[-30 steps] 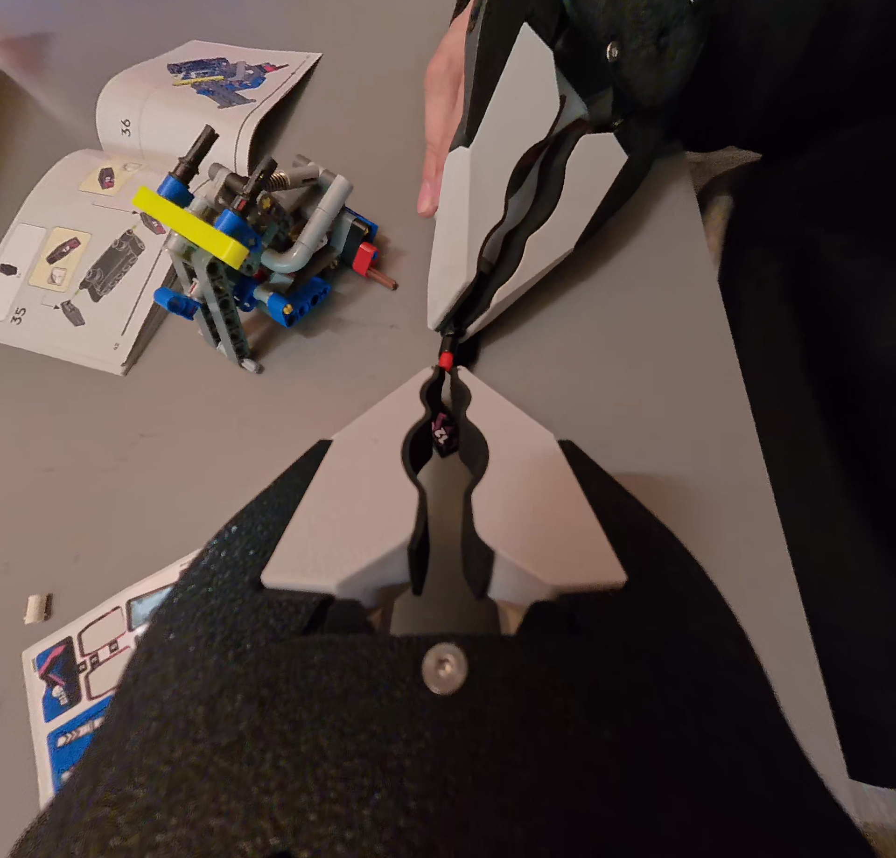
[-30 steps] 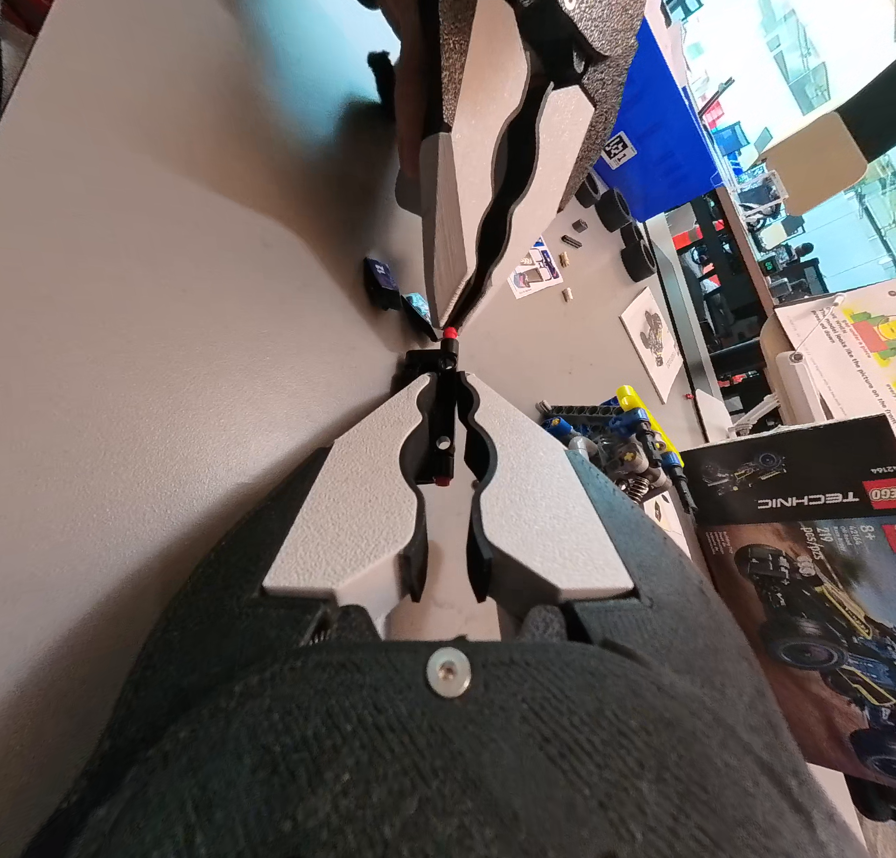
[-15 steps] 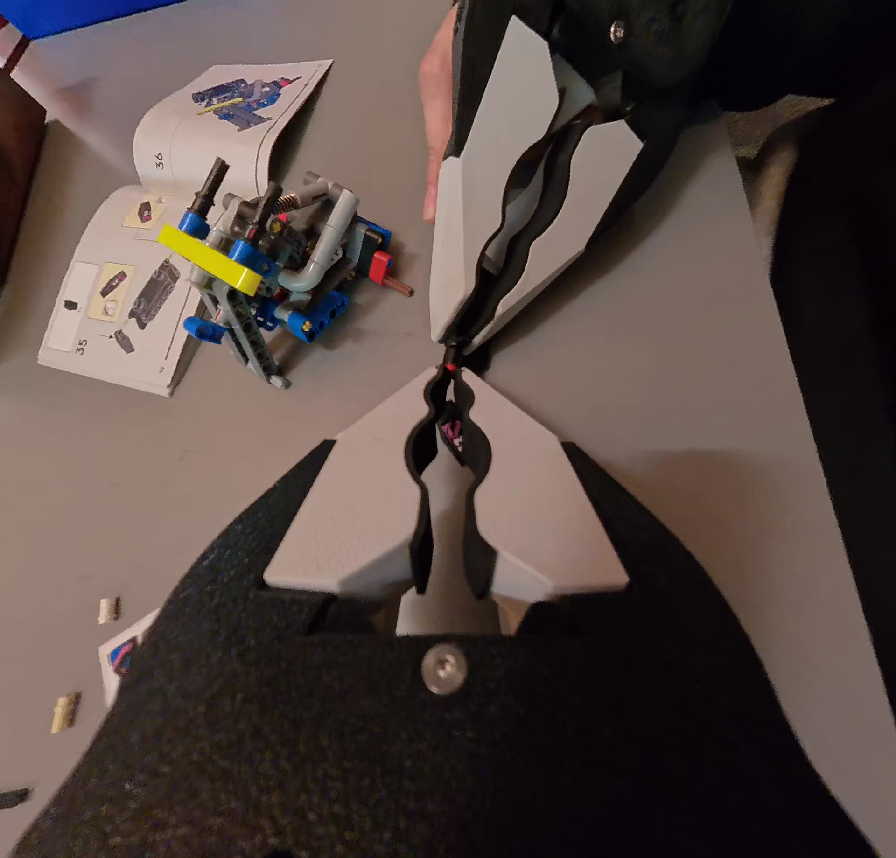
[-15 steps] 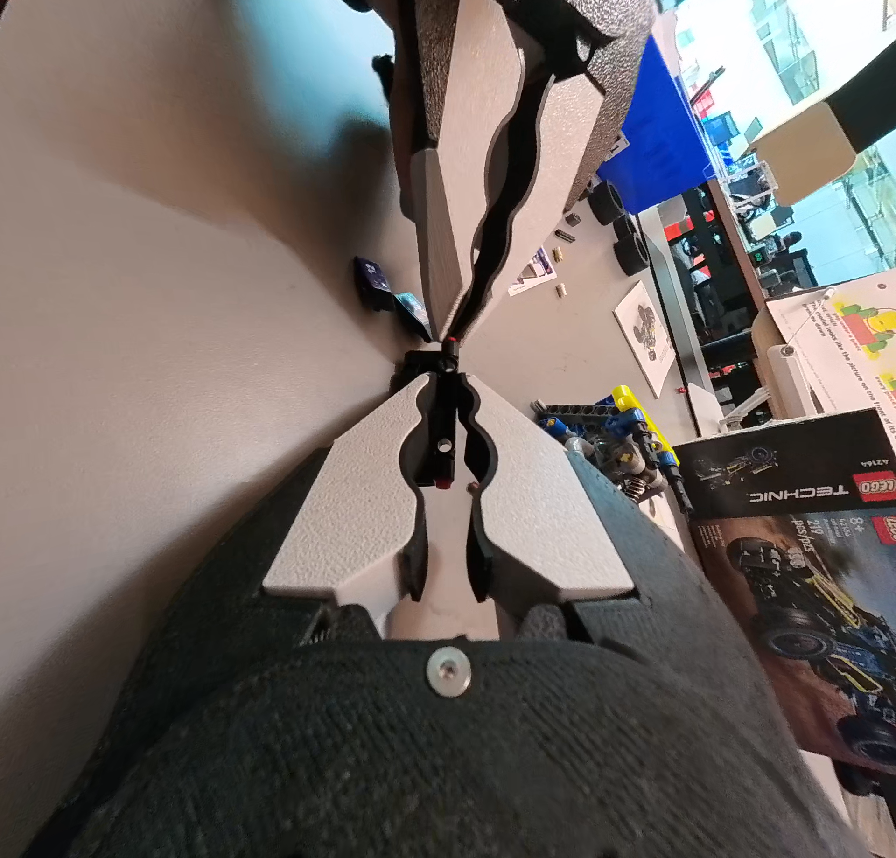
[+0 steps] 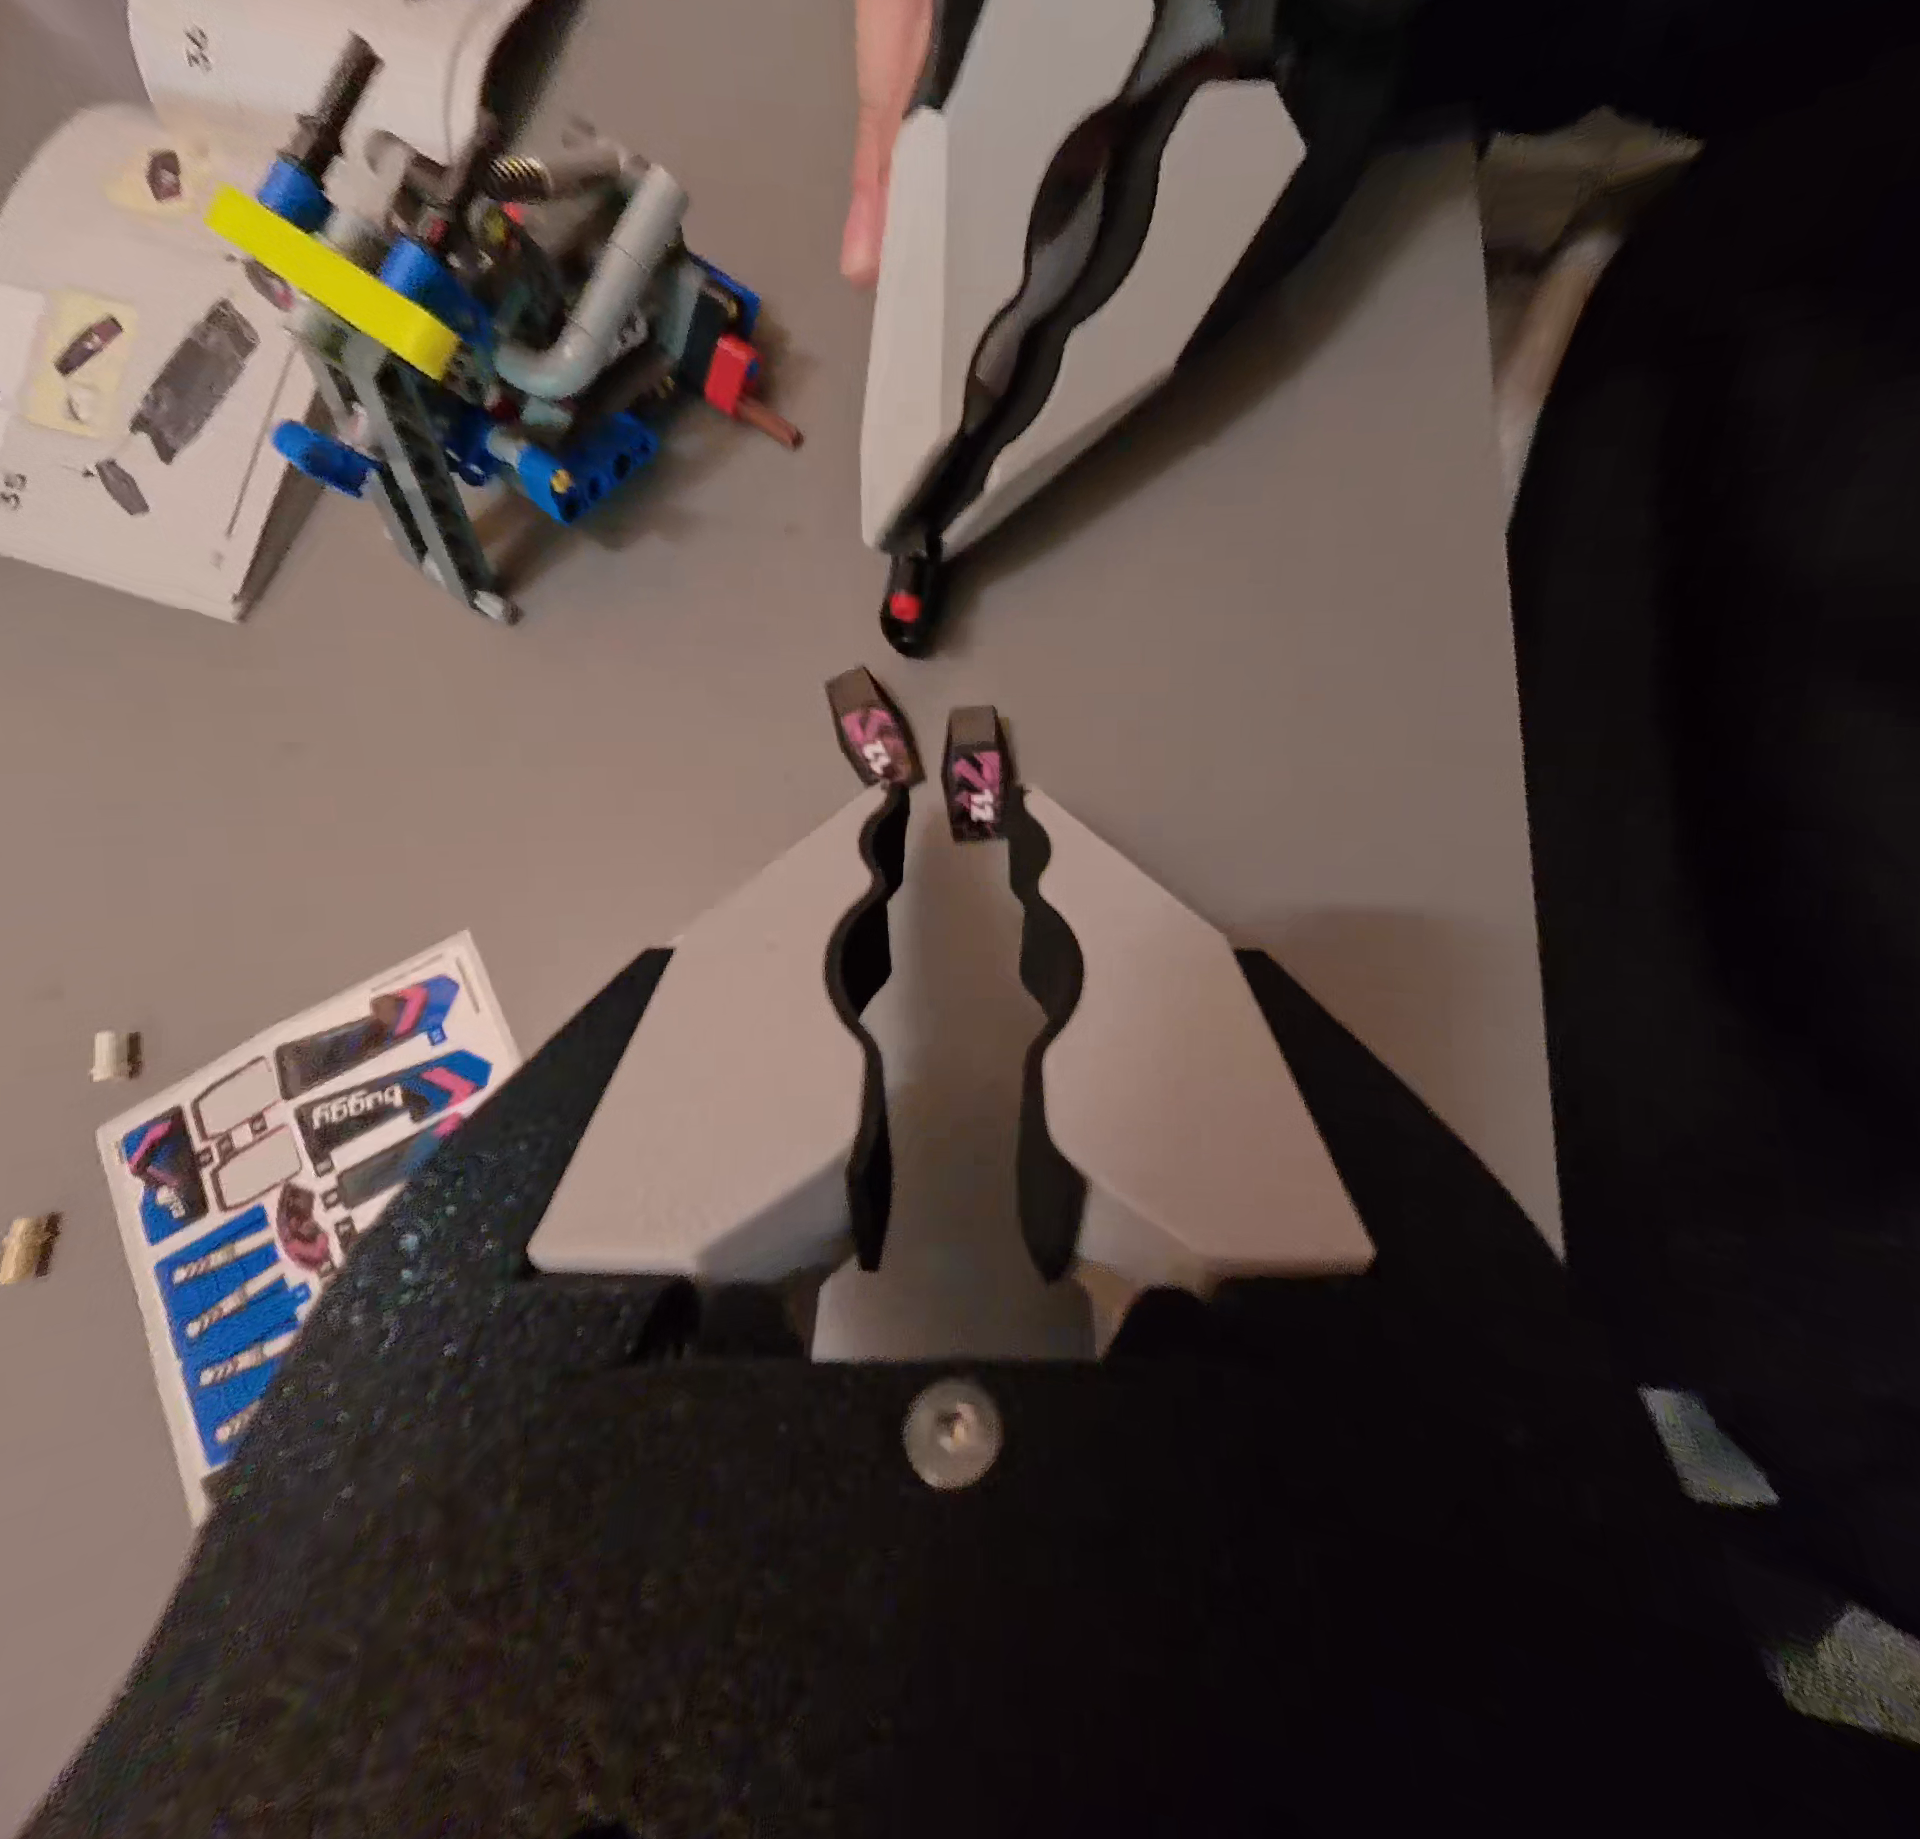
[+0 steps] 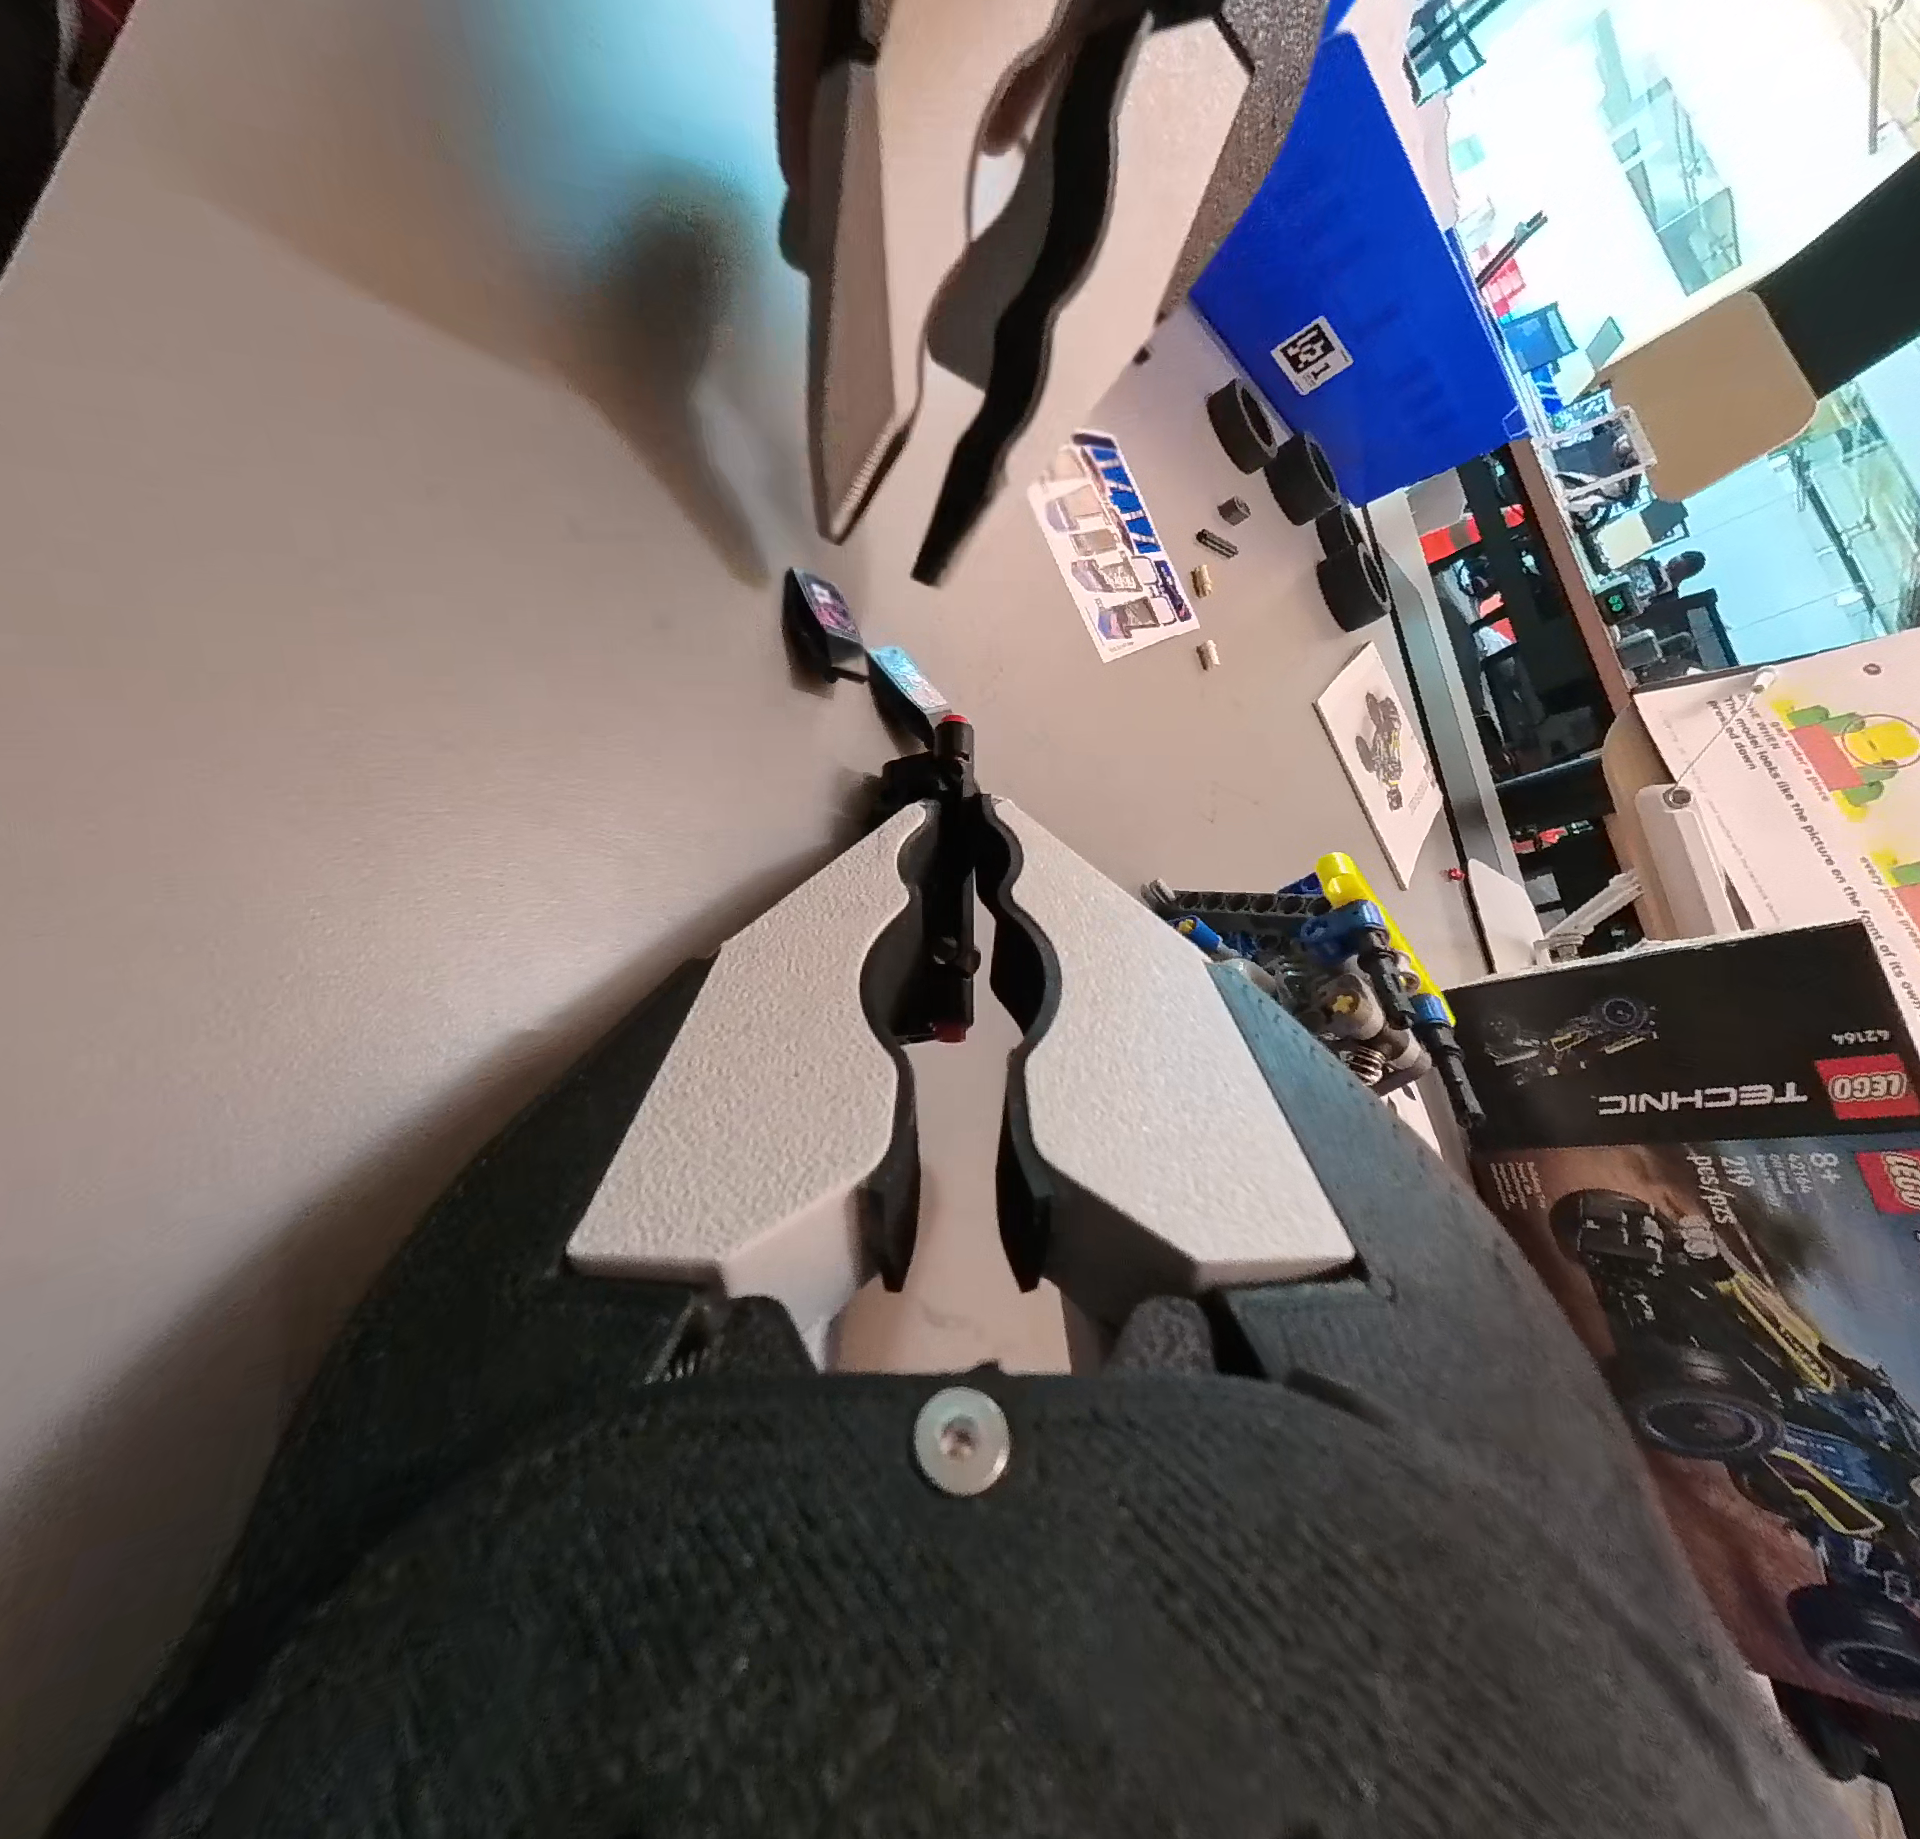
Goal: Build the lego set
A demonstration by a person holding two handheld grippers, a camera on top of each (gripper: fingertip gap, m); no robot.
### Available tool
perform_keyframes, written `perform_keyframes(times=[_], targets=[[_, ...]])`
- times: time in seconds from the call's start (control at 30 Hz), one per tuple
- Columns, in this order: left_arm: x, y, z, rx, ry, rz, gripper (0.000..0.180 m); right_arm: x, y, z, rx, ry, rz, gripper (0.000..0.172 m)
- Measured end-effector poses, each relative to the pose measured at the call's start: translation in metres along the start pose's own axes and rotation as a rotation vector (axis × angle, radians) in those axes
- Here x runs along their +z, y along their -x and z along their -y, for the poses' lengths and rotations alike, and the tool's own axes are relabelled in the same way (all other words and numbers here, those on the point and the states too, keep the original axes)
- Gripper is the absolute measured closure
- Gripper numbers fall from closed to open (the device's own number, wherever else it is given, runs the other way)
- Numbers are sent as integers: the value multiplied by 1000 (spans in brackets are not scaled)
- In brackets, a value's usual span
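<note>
Currently I am viewing a grey table [image 5: 623,750] with a half-built brick model [image 5: 499,335] sitting on an open instruction booklet [image 5: 125,439], a sticker sheet [image 5: 260,1145] lying nearer my left side and a printed box [image 6: 1683,1062] standing off to the right

I am holding the left gripper [image 5: 951,802] with its jaws parted and nothing between the pads; it is hovering above the table surface. The right gripper [image 5: 920,537] is facing it nose to nose, clamped on a slim black pin with a red tip [image 5: 904,610]. The pin's long axis is running straight out along the right fingers, with the red end pointing back toward the left gripper

Two small black tiles with pink stickers are lying flat on the table in the space between the two noses. The first tile [image 5: 871,740], on the model's side, is sitting just ahead of one left fingertip; the second tile [image 5: 977,776] is lying beside it, apart from it, partly in line with the open gap. Both are lying lengthwise, roughly parallel to the left fingers. I am judging the left gripper the nearer of the two to both tiles; the red pin tip is sitting just beyond the first tile, not touching it
</note>
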State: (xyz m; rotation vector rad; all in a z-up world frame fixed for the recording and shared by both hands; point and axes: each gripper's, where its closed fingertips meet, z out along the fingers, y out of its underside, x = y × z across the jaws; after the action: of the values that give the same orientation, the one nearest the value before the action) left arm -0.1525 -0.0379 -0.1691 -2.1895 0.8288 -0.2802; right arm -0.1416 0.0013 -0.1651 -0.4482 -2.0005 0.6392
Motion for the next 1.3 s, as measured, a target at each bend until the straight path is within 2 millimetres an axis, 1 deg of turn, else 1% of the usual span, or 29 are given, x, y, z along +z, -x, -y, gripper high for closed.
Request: perform_keyframes(times=[0.07, 0.17, 0.27, 0.33, 0.43, 0.53, 0.6, 0.67, 0.73, 0.83, 0.93, 1.0, 1.2, 1.3], targets=[[2, -3, -1, 31, 36, 25, 164, 0, 1, 0, -2, -2, 3, 168], [10, -6, 2, 62, 80, 21, 163, 1, 2, 0, -16, 3, 6, 170], [18, -4, -2, 65, 155, 9, 163, 0, 2, 0, -15, 2, 8, 170], [18, 0, -3, 56, 178, 27, 169, 0, 2, 0, -18, 1, 7, 170], [20, 3, -2, 9, 164, 39, 169, 1, 2, 0, -18, 3, 5, 170], [18, 8, 1, -76, 78, 64, 169, 1, 2, 0, -25, 6, 4, 170], [9, 10, 19, -84, -96, 76, 169, -2, -2, 6, -11, -29, -17, 170], [-5, 8, 40, -117, -287, 38, 169, -8, -10, 20, 96, -113, -24, 170], [-15, 5, 51, -145, -399, -13, 169, -16, -18, 34, 233, -198, -4, 171], [-28, -1, 65, -163, -530, -78, 169, -27, -24, 51, 360, -303, 37, 172], [-34, -4, 72, -190, -602, -137, 169, -33, -29, 59, 410, -347, 41, 171], [-38, -8, 76, -194, -655, -177, 169, -33, -30, 60, 419, -339, 36, 171], [-37, -14, 78, -172, -649, -192, 169, -33, -26, 62, 463, -368, 72, 171], [-37, -13, 77, -169, -643, -186, 169, -33, -24, 63, 463, -373, 84, 172]])
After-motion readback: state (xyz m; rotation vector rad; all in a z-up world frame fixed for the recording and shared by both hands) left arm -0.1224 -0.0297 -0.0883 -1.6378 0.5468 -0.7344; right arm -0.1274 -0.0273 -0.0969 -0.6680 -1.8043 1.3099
